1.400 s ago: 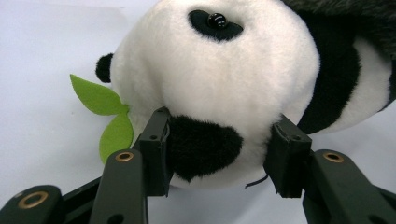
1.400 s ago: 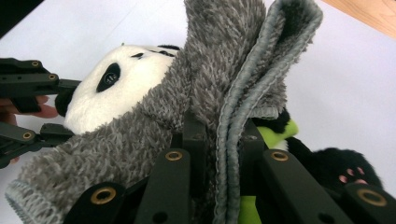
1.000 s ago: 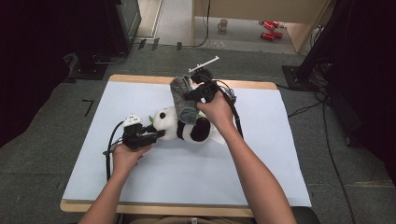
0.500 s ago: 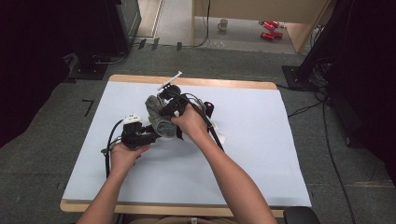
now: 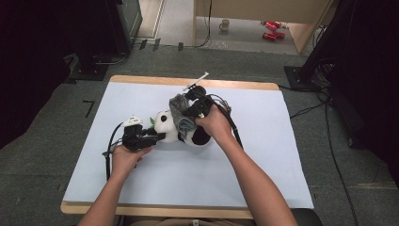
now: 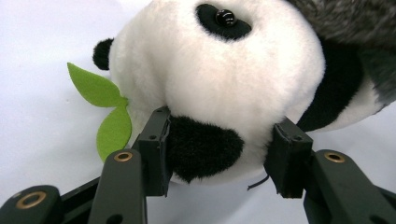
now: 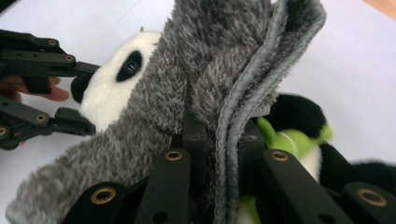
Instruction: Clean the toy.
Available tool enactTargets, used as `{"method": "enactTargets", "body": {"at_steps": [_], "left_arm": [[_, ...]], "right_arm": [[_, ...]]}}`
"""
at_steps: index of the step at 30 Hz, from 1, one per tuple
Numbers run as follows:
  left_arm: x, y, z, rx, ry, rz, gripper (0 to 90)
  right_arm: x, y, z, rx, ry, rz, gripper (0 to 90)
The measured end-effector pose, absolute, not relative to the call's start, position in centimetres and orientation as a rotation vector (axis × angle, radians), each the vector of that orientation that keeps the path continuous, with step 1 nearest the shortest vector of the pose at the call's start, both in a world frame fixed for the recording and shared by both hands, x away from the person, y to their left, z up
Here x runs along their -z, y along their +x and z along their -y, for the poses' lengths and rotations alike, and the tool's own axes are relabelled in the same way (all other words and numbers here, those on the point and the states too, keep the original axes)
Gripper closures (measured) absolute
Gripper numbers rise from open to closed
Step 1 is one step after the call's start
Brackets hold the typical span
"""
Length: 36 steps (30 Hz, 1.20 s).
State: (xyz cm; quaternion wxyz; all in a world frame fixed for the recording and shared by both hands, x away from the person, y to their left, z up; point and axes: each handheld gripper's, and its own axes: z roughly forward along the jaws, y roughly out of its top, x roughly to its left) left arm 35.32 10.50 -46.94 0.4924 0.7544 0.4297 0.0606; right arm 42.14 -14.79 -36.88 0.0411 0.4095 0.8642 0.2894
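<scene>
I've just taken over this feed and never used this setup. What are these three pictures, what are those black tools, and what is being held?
A person at a table holds a handheld two-finger tool in each hand. The high view looks down from above; the other two views come from cameras riding on each tool, looking along its black fingers. The left gripper is clamped on the head of a plush panda lying on the white surface. The right gripper pinches a grey fuzzy cloth draped over the panda's body. A green felt leaf sticks out beside the panda's head.
</scene>
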Motion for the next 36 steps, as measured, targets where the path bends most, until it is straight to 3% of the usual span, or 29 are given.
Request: {"method": "enactTargets", "body": {"at_steps": [22,36], "left_arm": [[46.9,34.7,-10.6,-0.169,1.887,-1.027,49.2],[47.3,34.3,-10.8,-0.170,1.895,-1.025,49.5]], "right_arm": [[31.7,42.6,23.4,-1.214,1.423,-2.367,80.0],[36.2,43.0,25.0,-1.128,1.505,-2.419,79.9]]}}
